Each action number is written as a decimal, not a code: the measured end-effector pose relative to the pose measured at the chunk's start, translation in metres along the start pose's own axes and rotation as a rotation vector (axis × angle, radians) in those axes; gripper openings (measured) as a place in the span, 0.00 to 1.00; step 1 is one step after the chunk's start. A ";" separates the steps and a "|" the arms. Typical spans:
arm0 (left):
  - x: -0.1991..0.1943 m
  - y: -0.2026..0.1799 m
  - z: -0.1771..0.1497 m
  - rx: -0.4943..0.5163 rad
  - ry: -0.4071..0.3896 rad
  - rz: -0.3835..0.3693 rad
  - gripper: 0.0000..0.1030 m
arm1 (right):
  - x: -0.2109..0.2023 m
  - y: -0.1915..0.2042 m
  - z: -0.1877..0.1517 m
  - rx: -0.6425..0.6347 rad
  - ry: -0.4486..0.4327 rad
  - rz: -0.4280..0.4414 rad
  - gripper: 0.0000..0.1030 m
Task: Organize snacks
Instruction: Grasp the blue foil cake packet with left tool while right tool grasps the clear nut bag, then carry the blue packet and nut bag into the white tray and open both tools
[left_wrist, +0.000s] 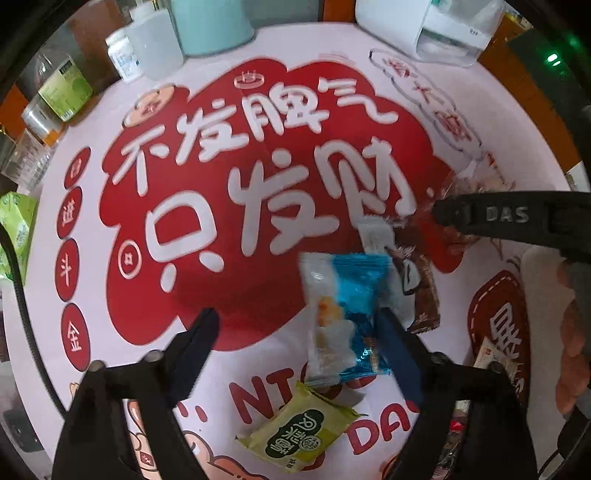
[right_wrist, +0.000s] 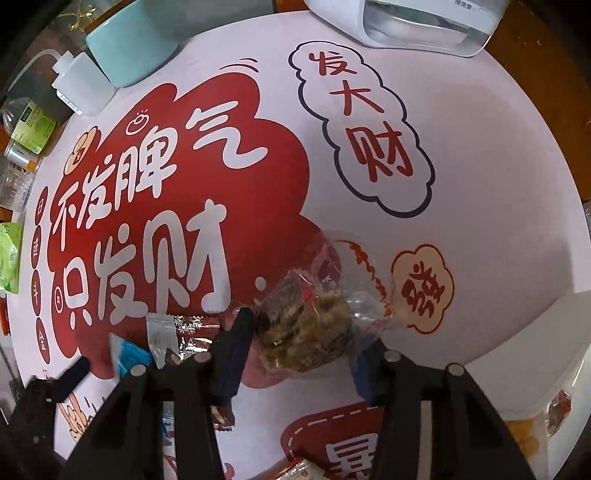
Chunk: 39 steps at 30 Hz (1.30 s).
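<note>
In the left wrist view my left gripper (left_wrist: 295, 328) is open over the red and pink mat (left_wrist: 229, 295). A blue and white snack packet (left_wrist: 343, 317) lies against the inside of its right finger (left_wrist: 395, 350). A yellow-green packet (left_wrist: 303, 432) lies just below it. A brown bar (left_wrist: 421, 291) lies behind the blue packet. In the right wrist view my right gripper (right_wrist: 314, 332) has its fingers on either side of a clear bag with a brown and yellow snack (right_wrist: 310, 325), resting on the mat (right_wrist: 480, 184). The right gripper's finger also shows in the left wrist view (left_wrist: 491, 218).
Bottles (left_wrist: 125, 55), a teal container (left_wrist: 210, 26) and a white appliance (left_wrist: 436, 26) stand along the far edge. A green carton (left_wrist: 14, 229) is at the left. A white box (right_wrist: 535, 350) holding snacks sits at the right. A red bar wrapper (right_wrist: 192, 332) lies left of the right gripper.
</note>
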<state>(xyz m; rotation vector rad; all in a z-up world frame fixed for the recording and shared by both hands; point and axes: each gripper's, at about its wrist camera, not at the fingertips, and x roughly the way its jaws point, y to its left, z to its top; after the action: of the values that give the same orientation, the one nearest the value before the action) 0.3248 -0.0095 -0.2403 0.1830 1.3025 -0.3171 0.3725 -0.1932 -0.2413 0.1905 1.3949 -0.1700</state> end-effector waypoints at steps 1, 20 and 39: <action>0.003 -0.001 0.000 -0.001 0.012 -0.006 0.68 | 0.000 0.001 0.000 -0.005 -0.004 0.001 0.47; -0.067 0.002 -0.033 -0.039 -0.130 0.052 0.28 | -0.070 0.005 -0.078 -0.038 -0.132 0.109 0.45; -0.194 -0.015 -0.134 0.016 -0.332 -0.023 0.28 | -0.171 0.002 -0.212 -0.043 -0.223 0.195 0.45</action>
<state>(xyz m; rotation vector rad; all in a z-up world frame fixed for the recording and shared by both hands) 0.1527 0.0425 -0.0874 0.1227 0.9742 -0.3606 0.1415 -0.1411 -0.1079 0.2621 1.1502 0.0011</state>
